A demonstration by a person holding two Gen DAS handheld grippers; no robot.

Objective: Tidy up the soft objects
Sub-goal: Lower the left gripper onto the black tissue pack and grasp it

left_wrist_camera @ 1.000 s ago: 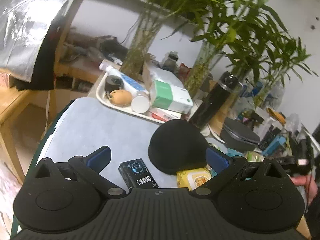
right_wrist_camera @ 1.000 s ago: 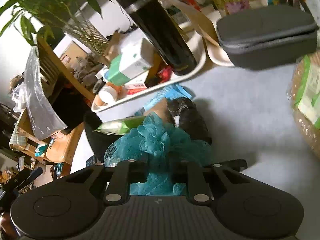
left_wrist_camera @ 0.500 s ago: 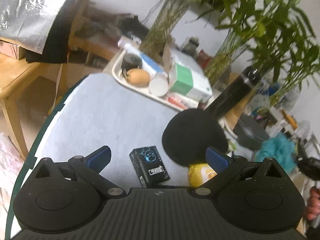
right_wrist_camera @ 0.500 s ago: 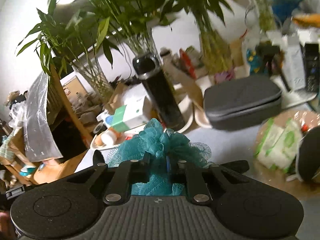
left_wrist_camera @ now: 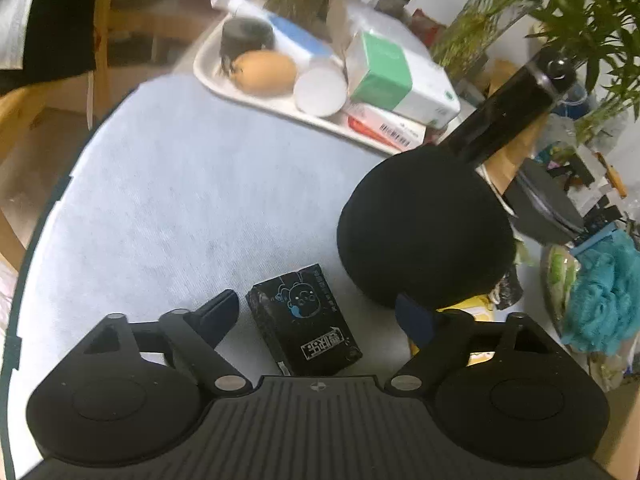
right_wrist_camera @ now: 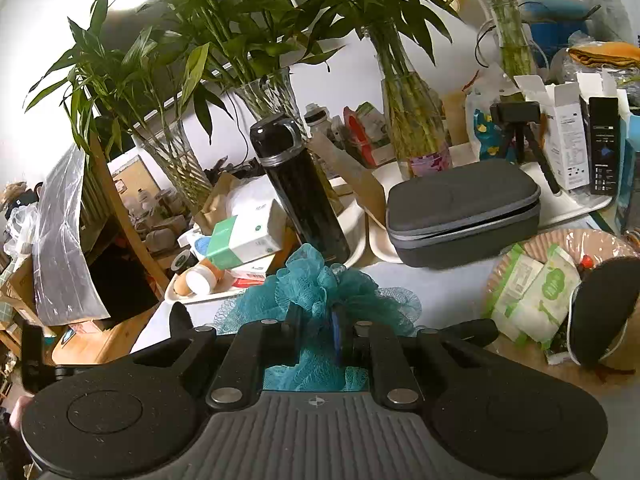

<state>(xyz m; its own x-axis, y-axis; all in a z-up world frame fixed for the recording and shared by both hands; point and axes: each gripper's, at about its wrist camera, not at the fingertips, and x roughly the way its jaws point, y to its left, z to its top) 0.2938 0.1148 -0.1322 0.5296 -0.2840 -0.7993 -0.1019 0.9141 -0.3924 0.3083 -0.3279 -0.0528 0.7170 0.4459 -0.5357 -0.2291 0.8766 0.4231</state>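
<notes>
Nearest in the right wrist view: the right gripper (right_wrist_camera: pixel 316 332), its fingers nearly together and clamped into a teal mesh bath pouf (right_wrist_camera: pixel 316 284). The mesh bulges out both sides of the pinch, w/ the core squeezed between the pads, so the grip looks firm. The pouf is held up off the desk (left_wrist_camera: pixel 168 184), prob. because it's in transit to wherever the soft stuff goes. In the left wrist view the same pouf shows at the far right edge.

Left gripper (left_wrist_camera: pixel 316 316): fingers wide but closing, nothing pressed between them yet. A small black packet (left_wrist_camera: pixel 304 320) lies flat on the desk right in the gap, angled a bit, one finger each side, apart from both. Looks like the next pick, approached from above so the fingers straddle it.

Just beyond: a black round soft thing (left_wrist_camera: pixel 424 228), poss. a hat or cushion, can't tell which. A yellow packet (left_wrist_camera: pixel 476 308) peeks out from under its near edge.

Right of the pouf: a woven tray (right_wrist_camera: pixel 560 248) holding wet-wipe packs (right_wrist_camera: pixel 532 296), likely the collecting spot.

Further back: a white tray (left_wrist_camera: pixel 208 68) of hard clutter, a black flask (right_wrist_camera: pixel 300 192), a grey zip case (right_wrist_camera: pixel 460 212). Bamboo in glass vases (right_wrist_camera: pixel 412 128) at the rear.
</notes>
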